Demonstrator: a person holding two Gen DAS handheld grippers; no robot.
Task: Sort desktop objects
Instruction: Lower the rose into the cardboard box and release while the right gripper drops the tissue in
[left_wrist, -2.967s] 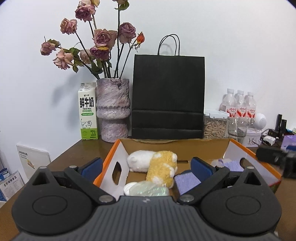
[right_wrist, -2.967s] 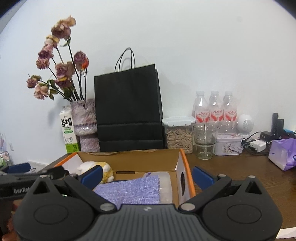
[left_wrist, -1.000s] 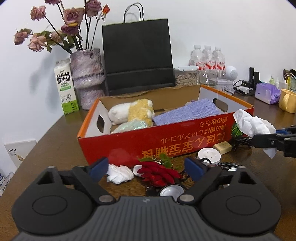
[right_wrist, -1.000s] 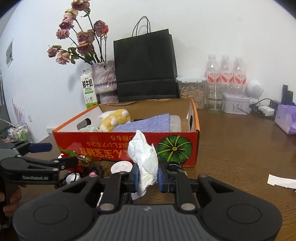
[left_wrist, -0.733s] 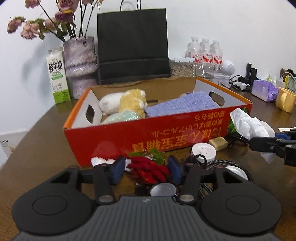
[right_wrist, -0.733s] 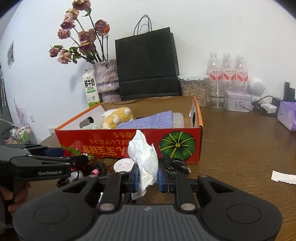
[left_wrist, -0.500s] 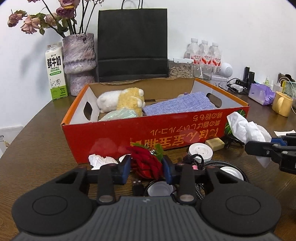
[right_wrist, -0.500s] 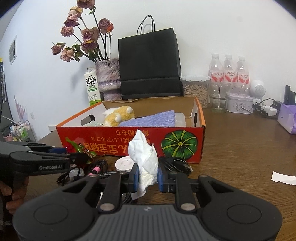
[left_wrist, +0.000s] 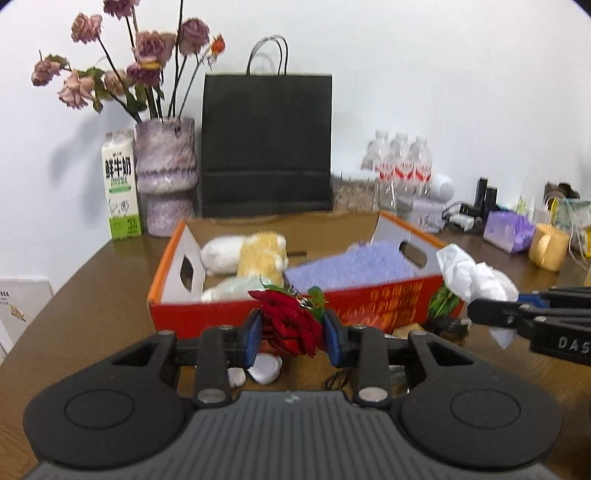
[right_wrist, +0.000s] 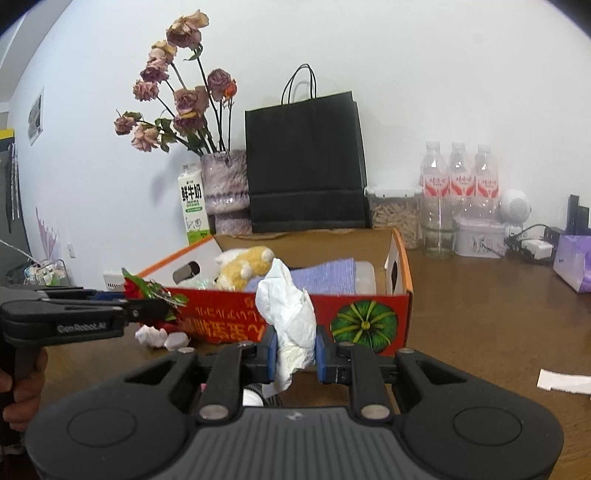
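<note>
Left tool (left_wrist: 293, 334), marked "GenRobot.AI", is pinching a red chili bunch (left_wrist: 291, 325) upright while right tool (right_wrist: 295, 354) squeezes a crumpled white tissue (right_wrist: 290, 314) standing tall before the pumpkin-printed box (right_wrist: 365, 321).

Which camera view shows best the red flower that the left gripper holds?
The left wrist view: the red flower sits centred between the left gripper pads, petals and leaves visible. The right wrist view shows it only small, at the left, partly behind the gripper.
</note>
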